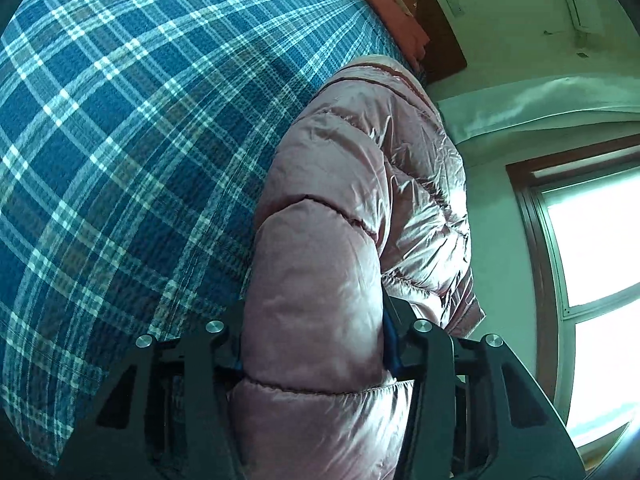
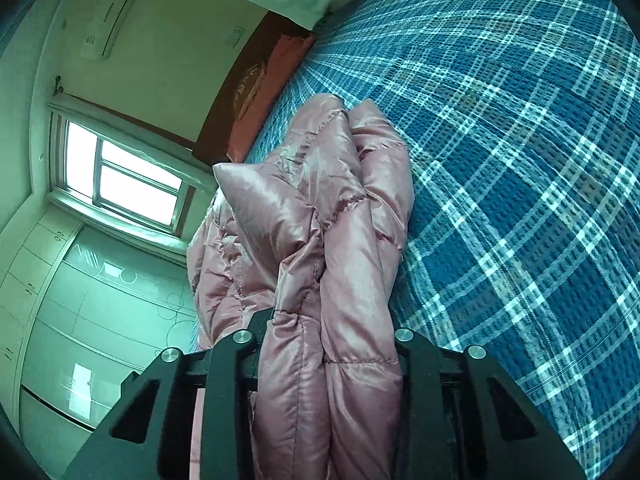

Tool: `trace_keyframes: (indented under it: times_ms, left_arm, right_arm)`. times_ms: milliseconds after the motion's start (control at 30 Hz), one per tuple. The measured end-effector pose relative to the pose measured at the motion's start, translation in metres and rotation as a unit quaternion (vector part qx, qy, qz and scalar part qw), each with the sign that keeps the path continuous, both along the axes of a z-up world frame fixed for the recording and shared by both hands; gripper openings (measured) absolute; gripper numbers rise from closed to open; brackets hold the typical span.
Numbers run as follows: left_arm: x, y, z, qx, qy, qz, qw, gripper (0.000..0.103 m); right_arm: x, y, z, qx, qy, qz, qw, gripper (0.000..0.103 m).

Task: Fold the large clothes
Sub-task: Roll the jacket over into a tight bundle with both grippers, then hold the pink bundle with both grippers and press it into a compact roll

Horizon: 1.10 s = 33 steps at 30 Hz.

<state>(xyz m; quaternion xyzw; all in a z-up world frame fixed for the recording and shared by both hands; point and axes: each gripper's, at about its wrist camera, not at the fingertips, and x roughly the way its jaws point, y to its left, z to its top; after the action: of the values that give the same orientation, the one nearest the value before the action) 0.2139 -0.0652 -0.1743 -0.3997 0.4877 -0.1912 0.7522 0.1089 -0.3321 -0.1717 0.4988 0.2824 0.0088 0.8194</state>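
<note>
Pink puffer jacket [image 1: 360, 184] lies bunched on the plaid bedspread [image 1: 120, 140], my left gripper [image 1: 314, 344] and right gripper [image 2: 328, 344] each clamping a quilted fold, probably the hem, so next I lift and carry both over evenly.

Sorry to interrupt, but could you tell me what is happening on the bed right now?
A person holding a gripper in each hand is working on a shiny pink puffer jacket that lies on a bed with a blue plaid cover. The left gripper is clamped on a thick padded section of the jacket, and the right gripper is clamped on a bunched, doubled-over part of it. The jacket looks crumpled rather than neatly folded.
</note>
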Motion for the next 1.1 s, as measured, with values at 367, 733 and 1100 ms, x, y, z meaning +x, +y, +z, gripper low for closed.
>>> trace_keyframes:
  times_ms: [367,733,1100]
  left_arm:
    - [0.01,0.085,0.036,0.011,-0.059,0.052,0.9969,0.045]
    - [0.035,0.149,-0.006,0.012,-0.018,0.088,0.9959,0.048]
    - [0.057,0.187,0.019,-0.006,-0.046,0.081,0.9956,0.075]
  right_arm:
    - [0.068,0.069,0.028,0.012,-0.047,0.064,0.997,0.028]
    - [0.132,0.124,0.003,0.02,-0.016,0.101,0.995,0.029]
    - [0.165,0.112,0.045,-0.07,0.019,0.111,0.991,0.073]
